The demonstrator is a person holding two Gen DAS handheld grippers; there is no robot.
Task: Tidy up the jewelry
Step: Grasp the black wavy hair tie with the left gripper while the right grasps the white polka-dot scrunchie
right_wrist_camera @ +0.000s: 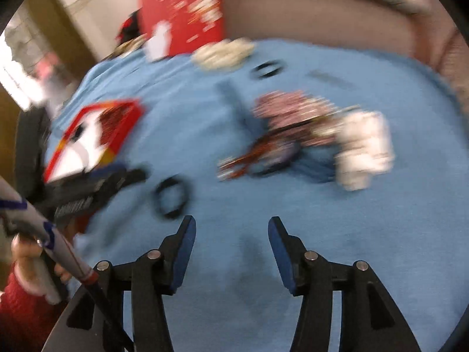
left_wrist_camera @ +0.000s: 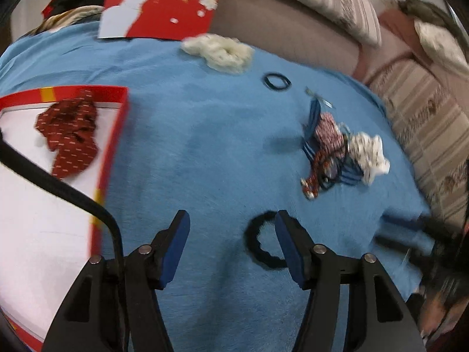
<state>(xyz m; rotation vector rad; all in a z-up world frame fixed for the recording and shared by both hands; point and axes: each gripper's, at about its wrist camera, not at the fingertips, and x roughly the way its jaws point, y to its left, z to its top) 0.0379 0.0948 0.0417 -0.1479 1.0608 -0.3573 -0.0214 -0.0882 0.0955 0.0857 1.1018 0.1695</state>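
My left claw (left_wrist_camera: 231, 217) hangs open and empty beside a black fuzzy hair tie (left_wrist_camera: 265, 242) on the blue blanket (left_wrist_camera: 190, 135); my right claw (right_wrist_camera: 231, 226) gapes empty. One red patterned scrunchie (left_wrist_camera: 69, 136) sits in the red-rimmed box (left_wrist_camera: 112, 135); a tangled pile (left_wrist_camera: 340, 152) waits near the blanket's right edge.

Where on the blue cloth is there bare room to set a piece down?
Bare blue cloth lies between the red box and the pile of hair ties. Crowded: that pile, the white scrunchie and thin black band behind, and the black ring.
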